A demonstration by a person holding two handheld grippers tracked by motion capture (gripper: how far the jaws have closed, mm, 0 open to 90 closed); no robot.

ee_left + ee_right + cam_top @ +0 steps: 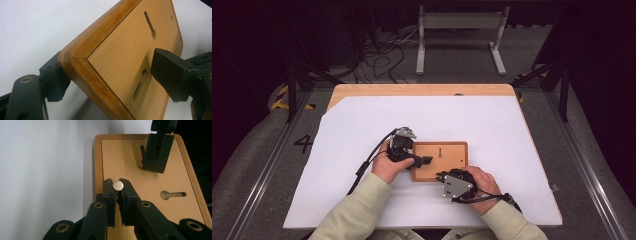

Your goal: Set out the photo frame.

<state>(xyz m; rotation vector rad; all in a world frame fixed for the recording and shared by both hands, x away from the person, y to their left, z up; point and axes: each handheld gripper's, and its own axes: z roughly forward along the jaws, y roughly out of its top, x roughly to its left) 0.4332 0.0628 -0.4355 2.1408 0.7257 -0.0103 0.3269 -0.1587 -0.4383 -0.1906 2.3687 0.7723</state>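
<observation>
A flat wooden board with two keyhole slots lies on the white sheet in front of the person. My left gripper reaches in from the board's left side. In the left gripper view its jaws stand wide around a corner of the board. One fingertip sits at the board's outer edge and the other hovers over the board's face. My right gripper rests at the board's near edge, shut on a small metal pin with a flat round head.
The white sheet covers most of the wooden table, whose bare rim shows at the back. Beyond the table a grey metal stand and loose cables lie on the floor.
</observation>
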